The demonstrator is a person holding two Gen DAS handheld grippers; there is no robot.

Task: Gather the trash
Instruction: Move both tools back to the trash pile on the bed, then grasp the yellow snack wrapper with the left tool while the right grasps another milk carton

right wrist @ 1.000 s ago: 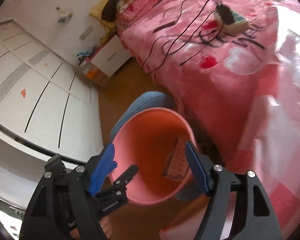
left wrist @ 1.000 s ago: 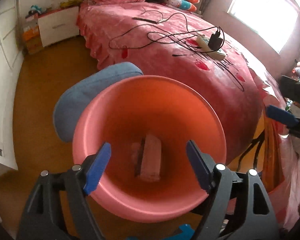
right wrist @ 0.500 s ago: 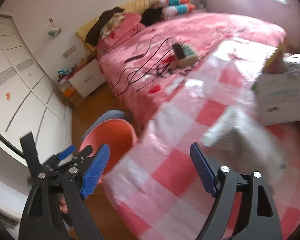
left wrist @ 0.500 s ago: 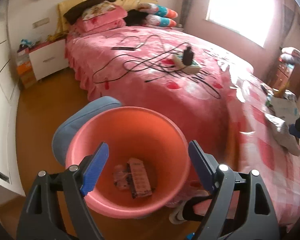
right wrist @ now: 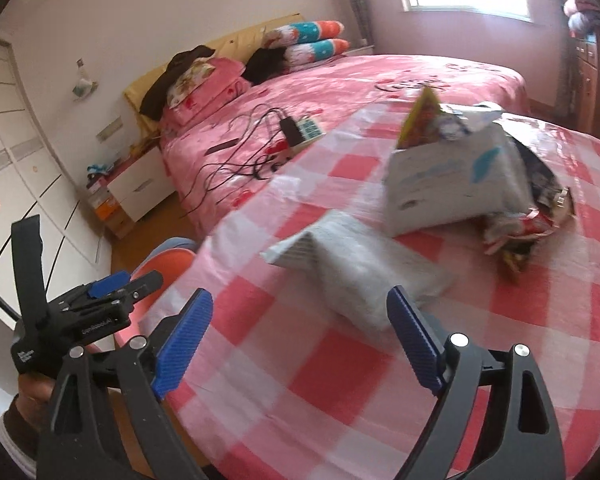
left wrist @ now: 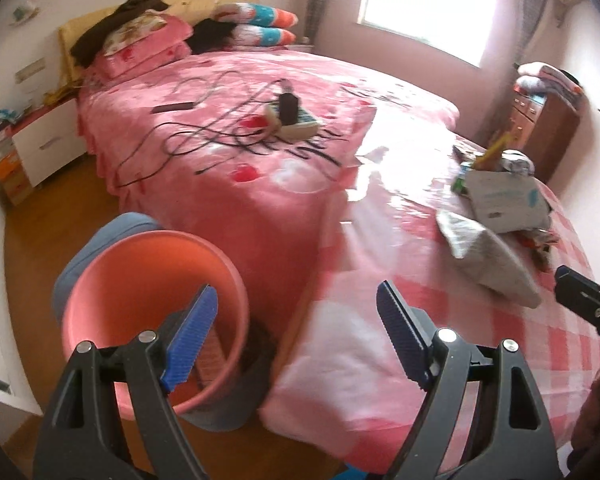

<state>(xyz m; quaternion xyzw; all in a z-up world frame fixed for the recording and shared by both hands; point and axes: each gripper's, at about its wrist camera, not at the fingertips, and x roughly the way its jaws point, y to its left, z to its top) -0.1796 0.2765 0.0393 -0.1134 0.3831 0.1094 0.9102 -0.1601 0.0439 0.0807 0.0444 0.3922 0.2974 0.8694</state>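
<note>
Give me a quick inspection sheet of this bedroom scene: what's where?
Surface: checked tablecloth, pink and white.
Job's things: pink bin on the floor with a packet inside; grey wrapper and white box of trash on the cloth.
Clutter: snack wrappers beside the box.
Grippers: left gripper and right gripper both open, empty.
Cables: black cables and power strip on the bed.
Surroundings: nightstand, window.
</note>
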